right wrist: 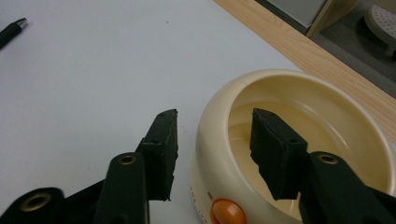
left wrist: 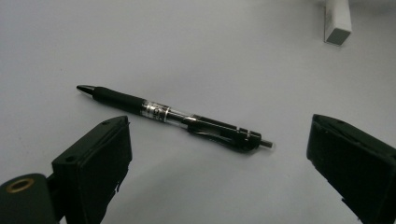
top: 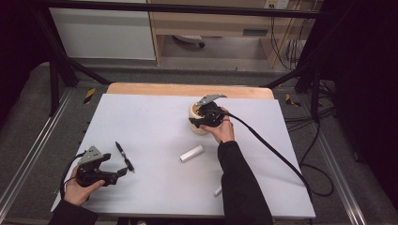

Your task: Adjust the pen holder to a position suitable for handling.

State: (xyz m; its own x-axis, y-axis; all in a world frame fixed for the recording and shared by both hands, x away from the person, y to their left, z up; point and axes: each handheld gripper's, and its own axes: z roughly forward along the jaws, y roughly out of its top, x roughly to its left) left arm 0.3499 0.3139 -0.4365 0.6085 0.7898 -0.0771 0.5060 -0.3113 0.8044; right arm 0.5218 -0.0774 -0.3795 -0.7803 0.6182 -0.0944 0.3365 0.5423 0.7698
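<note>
The left gripper (left wrist: 219, 154) is held wide open, empty, just short of the pen (left wrist: 173, 114) lying flat on the table (top: 155, 122). The right gripper (right wrist: 212, 144) is part open, its jaws set astride the bowl (right wrist: 299, 93) wall, one inside, one outside; contact cannot be told. An orange button (right wrist: 227, 212) is seen in the right gripper view. A white block (top: 191, 153) lies between pen and bowl.

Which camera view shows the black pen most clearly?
The left gripper view: the black pen lies whole and close on the white table, between the open jaws. The high view shows it small, near the left gripper. The right gripper view catches just one end at the edge.
</note>
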